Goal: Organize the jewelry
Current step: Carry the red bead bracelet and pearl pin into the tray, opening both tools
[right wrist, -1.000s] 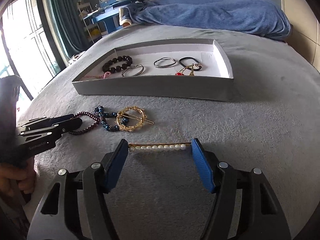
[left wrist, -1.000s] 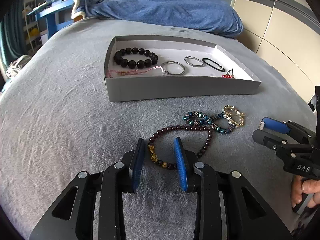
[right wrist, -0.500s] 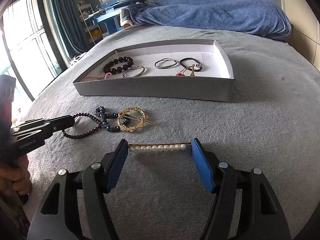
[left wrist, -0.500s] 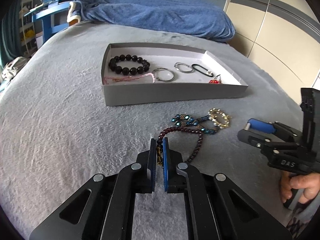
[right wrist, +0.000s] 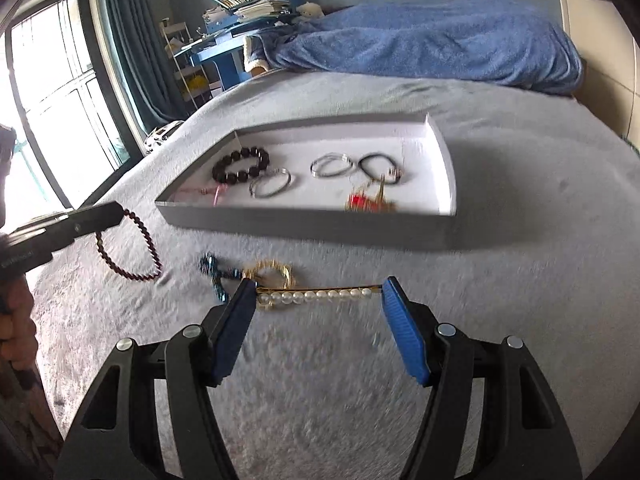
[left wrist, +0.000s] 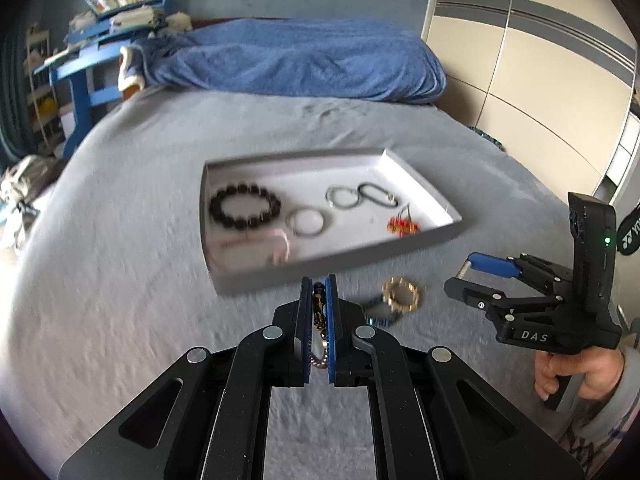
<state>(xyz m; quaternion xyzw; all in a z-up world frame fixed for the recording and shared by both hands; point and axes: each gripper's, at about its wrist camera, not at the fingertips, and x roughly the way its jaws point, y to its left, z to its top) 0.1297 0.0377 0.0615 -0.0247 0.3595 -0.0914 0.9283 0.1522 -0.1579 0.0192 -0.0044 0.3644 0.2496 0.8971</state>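
Beyond both grippers, bed (right wrist: 540,288): grey cover, carrying everything; blue blanket (left wrist: 296,64) heaped at its far end.
Tray (right wrist: 312,222): grey, shallow, white inside, ahead of both grippers, long axis running left to right.
Tray contents: black bead bracelet (right wrist: 241,165) far left, pink cord (right wrist: 218,192) in front of it, silver bangle (right wrist: 270,184), silver ring (right wrist: 332,165), black hair tie (right wrist: 378,166), red charm (right wrist: 362,202) toward the right.
Left gripper (left wrist: 319,312): blue pads pressed together on the dark red bead bracelet (right wrist: 130,246), which hangs in a loop below the tip, clear of the bed, just short of the tray's near wall.
Right gripper (right wrist: 320,328): fingers spread wide, holding nothing.
Pearl hair pin (right wrist: 316,294): lying on the bed between the right gripper's fingertips, long axis crosswise from finger to finger; contact unclear.
Gold ring brooch (right wrist: 274,274): beside the pin's left end, just past the right gripper's left finger.
Blue bead piece (right wrist: 216,274): left of the brooch, touching it.
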